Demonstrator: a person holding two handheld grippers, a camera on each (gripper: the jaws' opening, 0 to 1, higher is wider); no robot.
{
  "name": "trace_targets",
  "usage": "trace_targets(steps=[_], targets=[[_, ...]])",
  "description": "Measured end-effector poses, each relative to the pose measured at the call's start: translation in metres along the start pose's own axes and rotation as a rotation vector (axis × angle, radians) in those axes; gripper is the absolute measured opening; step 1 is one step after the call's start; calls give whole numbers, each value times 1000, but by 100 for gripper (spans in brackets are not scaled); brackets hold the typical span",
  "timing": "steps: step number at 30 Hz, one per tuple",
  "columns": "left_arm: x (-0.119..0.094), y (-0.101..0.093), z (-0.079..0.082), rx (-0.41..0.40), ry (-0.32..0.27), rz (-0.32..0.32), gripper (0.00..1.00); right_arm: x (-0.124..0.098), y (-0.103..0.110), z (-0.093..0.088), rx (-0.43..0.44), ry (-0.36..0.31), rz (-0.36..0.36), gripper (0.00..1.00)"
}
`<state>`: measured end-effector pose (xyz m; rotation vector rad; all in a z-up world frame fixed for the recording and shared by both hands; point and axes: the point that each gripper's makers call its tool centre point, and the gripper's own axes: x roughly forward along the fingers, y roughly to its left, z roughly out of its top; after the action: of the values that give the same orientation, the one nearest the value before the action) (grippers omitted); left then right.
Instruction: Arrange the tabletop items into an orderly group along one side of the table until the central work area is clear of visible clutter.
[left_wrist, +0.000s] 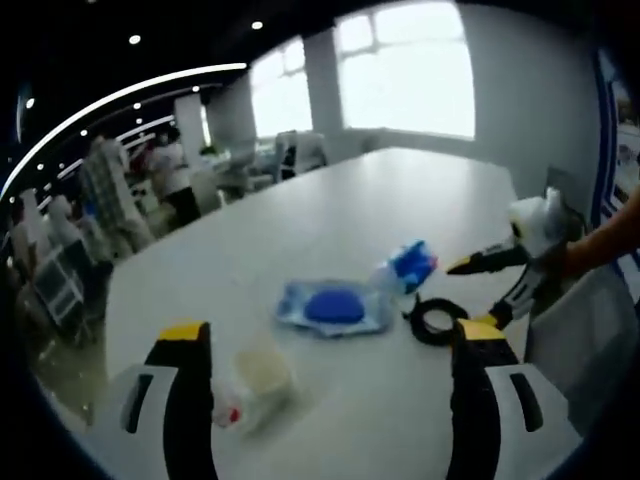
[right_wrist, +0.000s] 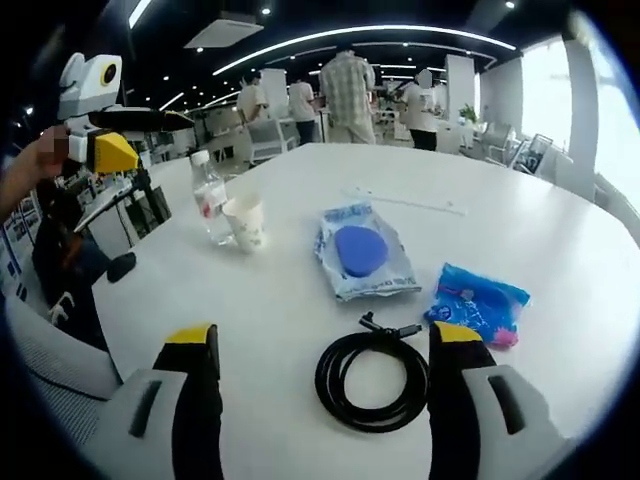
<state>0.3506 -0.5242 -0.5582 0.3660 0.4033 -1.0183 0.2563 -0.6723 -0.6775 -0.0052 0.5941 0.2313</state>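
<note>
A paper cup (left_wrist: 265, 375) and a small water bottle (left_wrist: 225, 415) with a red label stand on the white table between the jaws of my open left gripper (left_wrist: 330, 332). Beyond lie a clear packet with a blue pad (left_wrist: 335, 305), a blue packet (left_wrist: 410, 265) and a coiled black cable (left_wrist: 435, 320). My right gripper (left_wrist: 480, 292) comes in from the right, open, beside the cable. In the right gripper view, my right gripper (right_wrist: 325, 335) stands open with the cable (right_wrist: 370, 380) between its jaws, the blue packet (right_wrist: 478, 305) right, the clear packet (right_wrist: 362, 250) ahead, and the cup (right_wrist: 245, 222) and bottle (right_wrist: 208, 200) far left. My left gripper (right_wrist: 140, 135) hangs above them.
The white table (right_wrist: 480, 200) stretches far and bare beyond the items. Several people (right_wrist: 350, 90) stand past its far end among desks. A chair (right_wrist: 50, 380) is at the near left edge, and another chair (left_wrist: 570, 330) stands by the cable side.
</note>
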Motion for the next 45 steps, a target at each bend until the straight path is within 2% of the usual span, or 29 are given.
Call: trace_targets(steps=[16, 27, 36, 45], targets=[[37, 15, -4, 23, 53, -37, 94, 13, -9, 1, 58, 4, -33, 83], [70, 21, 6, 47, 77, -69, 93, 23, -12, 1, 93, 14, -44, 81], [96, 33, 7, 51, 112, -88, 87, 32, -19, 3, 134, 16, -51, 76], [129, 43, -5, 59, 158, -116, 76, 47, -28, 4, 188, 16, -57, 69]])
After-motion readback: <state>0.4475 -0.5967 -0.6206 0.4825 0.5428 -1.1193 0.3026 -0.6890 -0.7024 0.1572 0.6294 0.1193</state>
